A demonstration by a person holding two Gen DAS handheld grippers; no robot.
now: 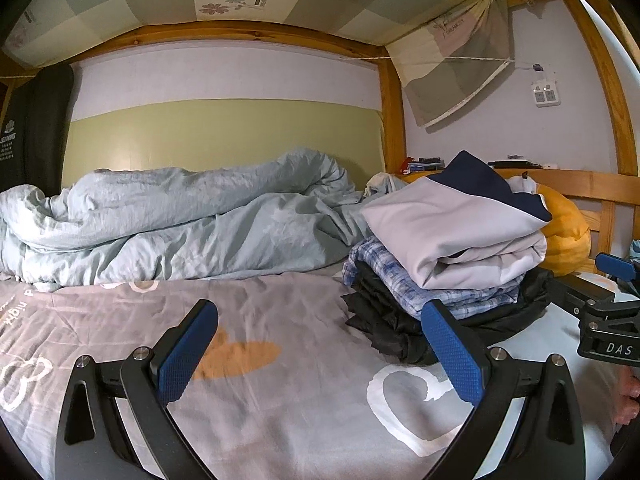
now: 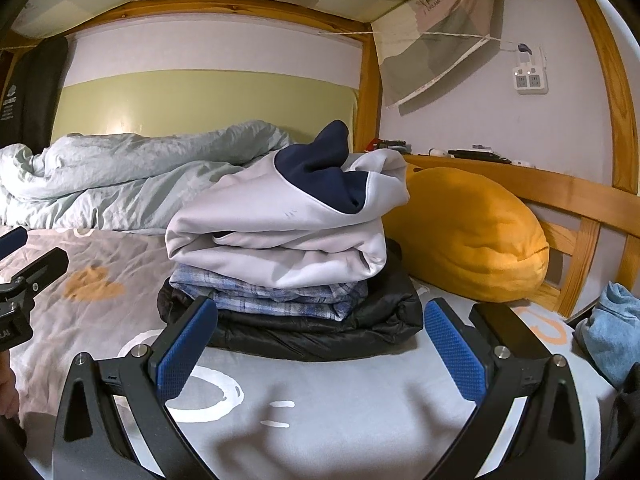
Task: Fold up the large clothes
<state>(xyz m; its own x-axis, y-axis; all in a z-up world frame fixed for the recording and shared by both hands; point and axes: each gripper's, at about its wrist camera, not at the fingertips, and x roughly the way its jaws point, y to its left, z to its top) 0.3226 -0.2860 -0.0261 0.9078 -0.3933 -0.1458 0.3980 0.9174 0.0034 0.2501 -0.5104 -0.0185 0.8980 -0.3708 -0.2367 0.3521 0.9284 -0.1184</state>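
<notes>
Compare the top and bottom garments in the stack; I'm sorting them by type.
The pale grey top with navy panel is smooth, matte and bulkily folded; the black jacket at the bottom looks shiny, puffy and lies flatter, spreading wider. Both are folded on the bed.

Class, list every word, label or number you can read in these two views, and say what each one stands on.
"DAS": on the right gripper body.
"night": on the grey bedsheet.
"DREAMCITY": on the tied-back checked curtain, faint.
White print on the dark hanging cloth: too blurred.
Label on the checked canopy: too small.
</notes>
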